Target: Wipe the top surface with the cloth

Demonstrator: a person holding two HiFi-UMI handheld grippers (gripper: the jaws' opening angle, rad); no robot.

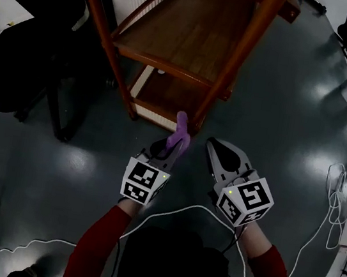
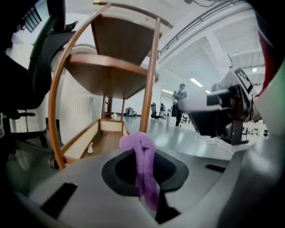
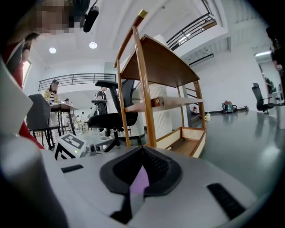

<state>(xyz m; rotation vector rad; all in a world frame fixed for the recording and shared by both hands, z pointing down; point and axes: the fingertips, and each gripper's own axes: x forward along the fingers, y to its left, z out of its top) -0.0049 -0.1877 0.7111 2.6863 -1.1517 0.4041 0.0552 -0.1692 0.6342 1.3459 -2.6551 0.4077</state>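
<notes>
Between the clamped jaws of the left gripper [image 1: 173, 146] the purple cloth [image 1: 180, 135] is pinched, held above the floor near the front corner of the wooden shelf unit [image 1: 171, 68]. The jaws of the right gripper [image 1: 218, 153] are pressed together. The cloth is judged soft, light and limp, best gripped by a bunched fold. That fold is shown only in the left gripper view.

left hand-held gripper [image 1: 166, 151] pinches a purple cloth [image 1: 180, 129] just beside the wooden shelf [image 1: 195, 35].

A wooden shelf rack [image 1: 195, 35] and black office chair [image 1: 17, 60] stand on the dark floor [image 1: 292, 120].
</notes>
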